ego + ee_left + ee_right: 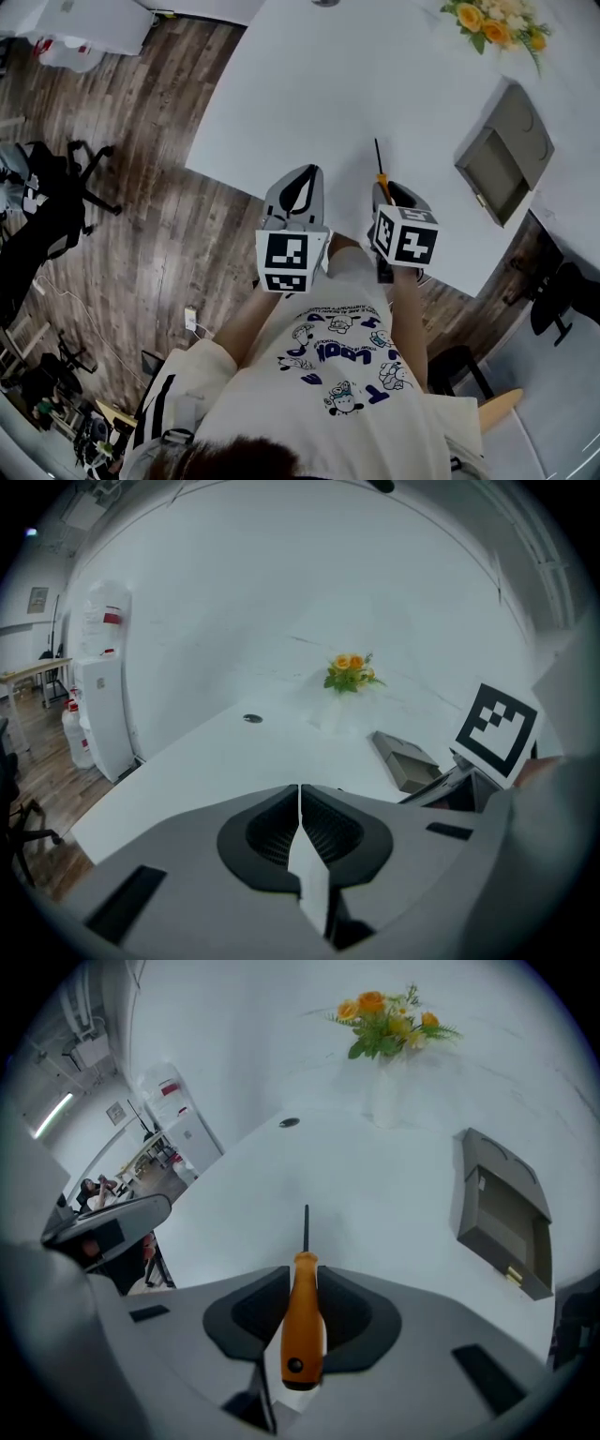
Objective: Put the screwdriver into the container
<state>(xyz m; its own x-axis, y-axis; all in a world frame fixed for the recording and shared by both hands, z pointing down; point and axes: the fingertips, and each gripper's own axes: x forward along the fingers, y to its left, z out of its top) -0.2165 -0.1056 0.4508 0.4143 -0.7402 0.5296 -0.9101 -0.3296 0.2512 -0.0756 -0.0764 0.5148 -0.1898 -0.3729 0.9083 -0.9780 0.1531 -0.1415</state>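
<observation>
The screwdriver (pixel 302 1321) has an orange handle and a thin dark shaft that points out over the white table (pixel 309 84). My right gripper (pixel 302 1279) is shut on its handle, with a pad on each side. From the head view the right gripper (pixel 389 192) sits at the table's near edge, and the screwdriver (pixel 380 169) sticks out ahead of it. The container (pixel 502 159) is an open grey box with its lid raised, lying to the right; it shows too as the container (pixel 502 1218) in the right gripper view. My left gripper (pixel 302 183) is beside the right one, shut and empty (pixel 300 803).
A vase of yellow and orange flowers (pixel 497 23) stands at the table's far right corner. A small dark disc (pixel 289 1122) lies far back on the table. Office chairs (pixel 56 187) stand on the wooden floor to the left. A water dispenser (pixel 98 705) stands by the wall.
</observation>
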